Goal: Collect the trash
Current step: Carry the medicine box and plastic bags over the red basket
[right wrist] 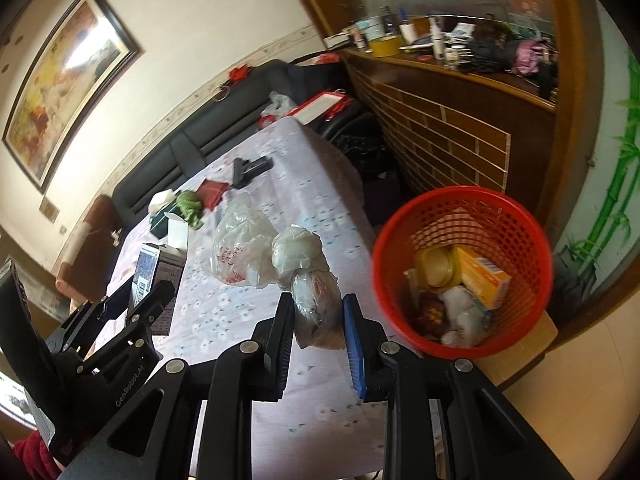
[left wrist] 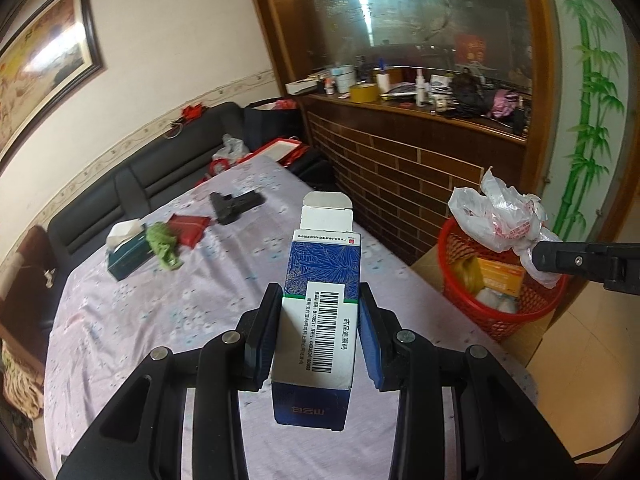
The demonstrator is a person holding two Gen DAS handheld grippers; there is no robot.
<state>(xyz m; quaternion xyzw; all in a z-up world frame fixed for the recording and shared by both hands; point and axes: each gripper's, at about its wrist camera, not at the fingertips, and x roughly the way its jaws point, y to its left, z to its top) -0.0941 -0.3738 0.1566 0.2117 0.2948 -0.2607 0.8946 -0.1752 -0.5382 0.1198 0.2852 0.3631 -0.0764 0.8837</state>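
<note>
Left gripper (left wrist: 320,332): sat low in the centre of the left wrist frame, its fingers (left wrist: 266,332) narrowed onto a blue and white medicine box (left wrist: 320,312).
Medicine box: stood lengthwise between the two pads, barcode face up, its opened white flap pointing toward the middle of the frame; both long sides touched the pads, and the near end stuck out below them.
Right gripper (right wrist: 318,320): lay low in the centre of the right wrist frame, fingers (right wrist: 354,344) closed on a crumpled clear plastic bag (right wrist: 280,264).
Plastic bag: its knotted end was pinched between the black pad and the blue pad, and the rest bulged upward past the fingertips toward the frame's centre; in the left wrist frame it hung over the basket's rim.
Red mesh basket (right wrist: 500,208): stood right of centre in the right wrist frame, just beside the table edge, on a cardboard box (right wrist: 532,344); an orange carton (right wrist: 484,280) and white wads lay inside.
Table (left wrist: 160,320): covered with a pale floral cloth; in the left wrist frame's left middle lay a tissue box (left wrist: 126,252), a green cloth (left wrist: 162,246), a red packet (left wrist: 188,226) and a black object (left wrist: 234,204).
</note>
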